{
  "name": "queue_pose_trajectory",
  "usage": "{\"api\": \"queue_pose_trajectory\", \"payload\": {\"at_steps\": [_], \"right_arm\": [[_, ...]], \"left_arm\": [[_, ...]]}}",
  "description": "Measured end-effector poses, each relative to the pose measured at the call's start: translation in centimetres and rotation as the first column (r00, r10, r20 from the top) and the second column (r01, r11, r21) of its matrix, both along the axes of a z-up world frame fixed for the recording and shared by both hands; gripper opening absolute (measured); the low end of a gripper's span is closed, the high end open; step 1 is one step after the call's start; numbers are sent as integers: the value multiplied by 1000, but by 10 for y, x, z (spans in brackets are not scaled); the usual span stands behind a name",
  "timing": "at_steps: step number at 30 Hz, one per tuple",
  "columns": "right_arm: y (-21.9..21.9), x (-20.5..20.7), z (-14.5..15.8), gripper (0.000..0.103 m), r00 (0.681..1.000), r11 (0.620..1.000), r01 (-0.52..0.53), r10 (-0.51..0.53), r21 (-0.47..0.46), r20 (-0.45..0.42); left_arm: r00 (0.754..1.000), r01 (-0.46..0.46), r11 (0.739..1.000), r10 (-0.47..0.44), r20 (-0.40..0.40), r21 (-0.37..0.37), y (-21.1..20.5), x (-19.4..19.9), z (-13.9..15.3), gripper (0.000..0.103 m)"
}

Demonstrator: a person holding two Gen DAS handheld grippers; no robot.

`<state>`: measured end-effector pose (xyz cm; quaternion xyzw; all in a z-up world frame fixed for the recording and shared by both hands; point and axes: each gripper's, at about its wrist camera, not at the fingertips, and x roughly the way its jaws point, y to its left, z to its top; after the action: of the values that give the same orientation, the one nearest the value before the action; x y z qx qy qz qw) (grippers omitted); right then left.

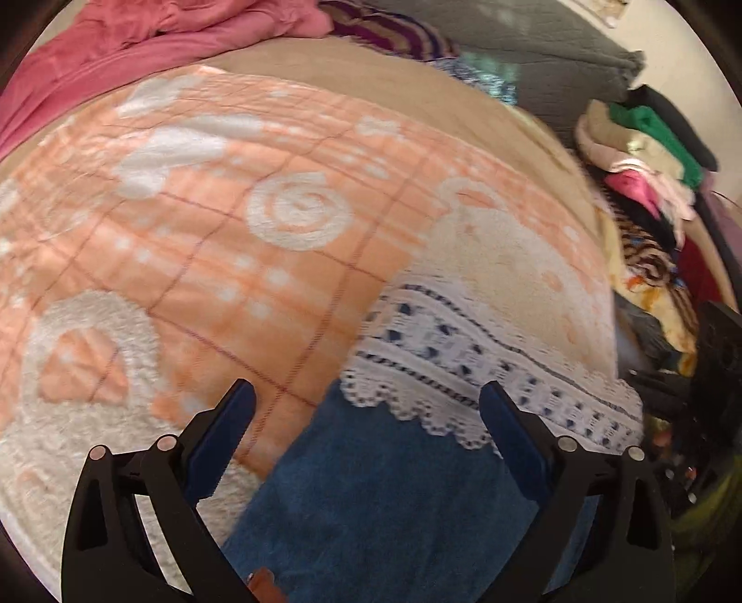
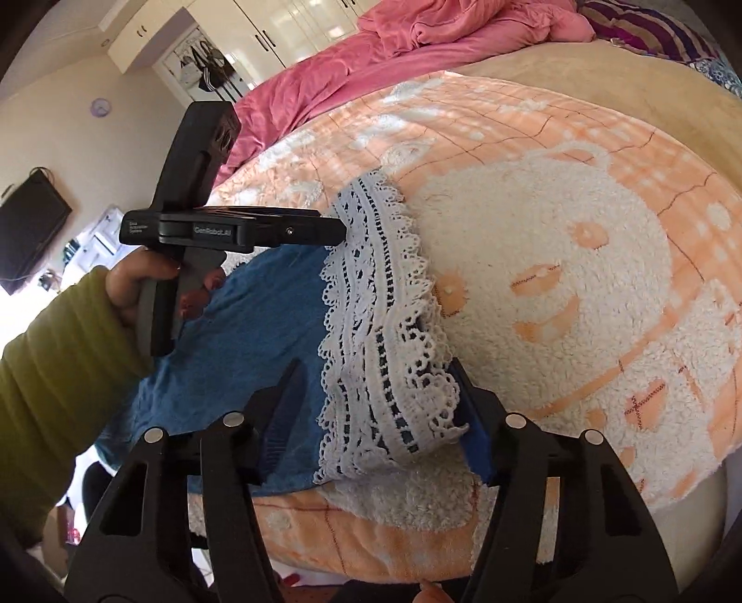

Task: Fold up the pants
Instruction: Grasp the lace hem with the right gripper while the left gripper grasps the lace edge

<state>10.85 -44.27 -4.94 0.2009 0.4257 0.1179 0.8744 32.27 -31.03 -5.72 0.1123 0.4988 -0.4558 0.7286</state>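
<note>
Blue denim pants (image 1: 385, 491) with a white lace hem (image 1: 468, 366) lie on an orange and white blanket (image 1: 195, 241) on a bed. My left gripper (image 1: 366, 417) is open just above the denim, its fingers either side of the leg near the lace. In the right wrist view the pants (image 2: 250, 334) and the lace hem (image 2: 385, 334) lie near the bed's front edge. My right gripper (image 2: 375, 408) is open, its fingers straddling the near end of the lace. The left gripper body (image 2: 232, 227) shows there, hand-held over the far end of the hem.
A pink duvet (image 2: 417, 41) is bunched at the far side of the bed. A pile of mixed clothes (image 1: 649, 195) lies off the bed's right edge. A striped pillow (image 1: 394, 32) sits at the head. Wardrobes (image 2: 278, 23) and a wall TV (image 2: 28, 232) stand beyond.
</note>
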Motion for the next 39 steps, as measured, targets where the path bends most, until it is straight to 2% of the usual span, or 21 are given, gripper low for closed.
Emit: {"api": "queue_pose_trajectory", "payload": {"at_steps": [1, 2, 3, 6, 10, 13, 14, 16, 17, 21, 23, 26, 30, 35, 39], "right_arm": [[2, 1, -1, 54, 1000, 1000, -7, 7, -1, -6], [3, 2, -2, 54, 1000, 1000, -12, 11, -3, -13], [3, 3, -3, 54, 1000, 1000, -11, 11, 0, -20], [1, 5, -6, 54, 1000, 1000, -7, 8, 24, -27], [3, 5, -6, 45, 1000, 1000, -3, 4, 19, -29], [2, 5, -6, 32, 1000, 1000, 6, -5, 23, -31], [2, 5, -6, 32, 1000, 1000, 6, -5, 21, -30], [3, 6, -6, 27, 1000, 1000, -1, 2, 27, -24], [3, 6, -5, 25, 1000, 999, -10, 11, 34, -19], [5, 5, -1, 21, 1000, 999, -20, 20, 51, 9], [10, 1, 8, 20, 998, 997, -43, 40, 67, 43], [26, -7, 28, 20, 990, 994, -91, 84, 57, 110], [57, -12, 59, 20, 968, 983, -178, 168, 41, 189], [118, -8, 78, 20, 925, 948, -317, 312, -12, 217], [161, -5, 69, 20, 899, 916, -396, 400, -58, 181]], "left_arm": [[1000, 22, 1000, -22, -8, -1, -2, -1, -2, 85], [999, 39, 999, -39, -4, 0, -5, -3, -2, 71], [999, 54, 999, -54, -6, -5, -6, -3, -2, 64], [997, 77, 997, -77, -16, -2, -15, -5, -4, 64], [997, 63, 998, -64, -44, -23, -19, -6, -6, 64], [997, 68, 998, -69, -31, -16, -19, -12, -4, 53], [998, 65, 998, -65, -24, -3, -20, -13, -3, 48], [999, 43, 999, -43, -22, 1, -17, -12, 0, 34], [999, 36, 999, -37, -32, -9, -16, -12, 2, 22], [999, 38, 998, -37, 2, -41, -7, -20, 12, 20], [999, 34, 996, -33, 8, -86, 5, -23, 21, 20], [999, 29, 987, -23, 39, -158, 32, -28, 44, 20], [997, 23, 977, -6, 78, -212, 76, -34, 73, 20], [994, -6, 979, 28, 106, -203, 128, -42, 87, 21], [993, -75, 986, 88, 80, -152, 169, -48, 73, 25]]}}
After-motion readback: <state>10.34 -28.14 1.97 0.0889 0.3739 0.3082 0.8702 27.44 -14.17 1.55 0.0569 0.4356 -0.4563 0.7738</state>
